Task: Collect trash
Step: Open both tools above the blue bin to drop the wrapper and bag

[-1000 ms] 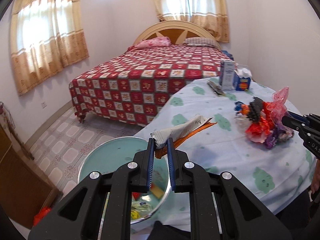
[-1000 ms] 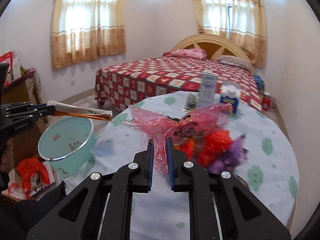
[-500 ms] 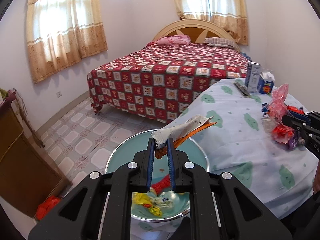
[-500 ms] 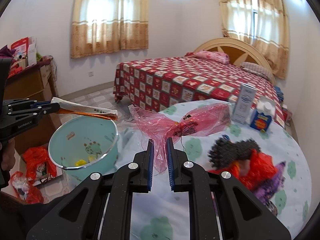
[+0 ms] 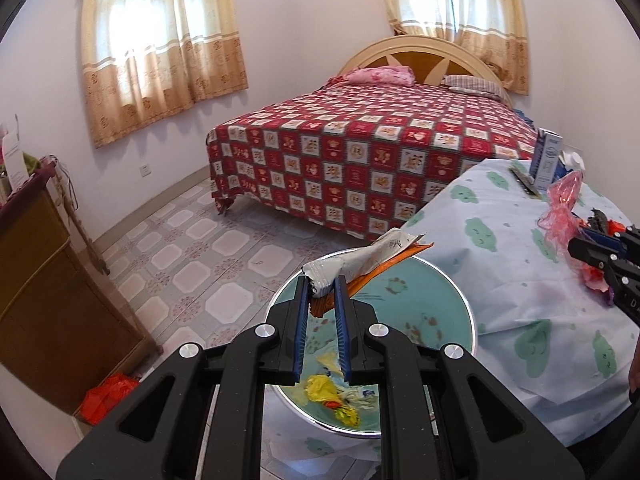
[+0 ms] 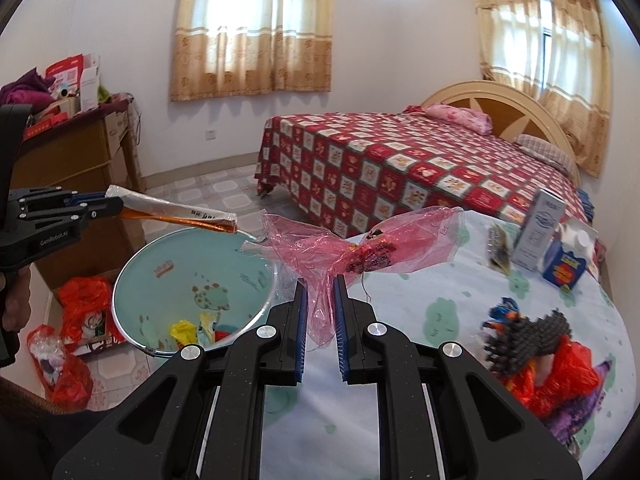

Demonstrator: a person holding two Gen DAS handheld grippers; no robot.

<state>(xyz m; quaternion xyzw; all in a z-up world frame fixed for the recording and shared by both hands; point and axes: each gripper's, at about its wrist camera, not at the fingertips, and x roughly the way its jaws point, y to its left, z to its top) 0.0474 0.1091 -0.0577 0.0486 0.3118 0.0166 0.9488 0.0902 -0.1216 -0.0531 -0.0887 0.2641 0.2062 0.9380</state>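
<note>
Currently the left gripper (image 5: pixel 323 300) pinches the silver-orange wrapper (image 5: pixel 368 258) above the teal bin (image 5: pixel 460 308); the right gripper (image 6: pixel 320 304) pinches the pink plastic film (image 6: pixel 360 248) over the table (image 6: pixel 432 280). Step: deposit. Next, likely: spread left jaws, then carry the film binward.

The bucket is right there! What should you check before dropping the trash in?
1. Left gripper shut on the wrapper: ok.
2. Wrapper above the bucket: ok.
3. Right gripper shut on the pink plastic: ok.
4. Pink plastic over the bucket: not ok, it is beside the rim, over the table.
5. Room left in the bucket: ok.
</note>
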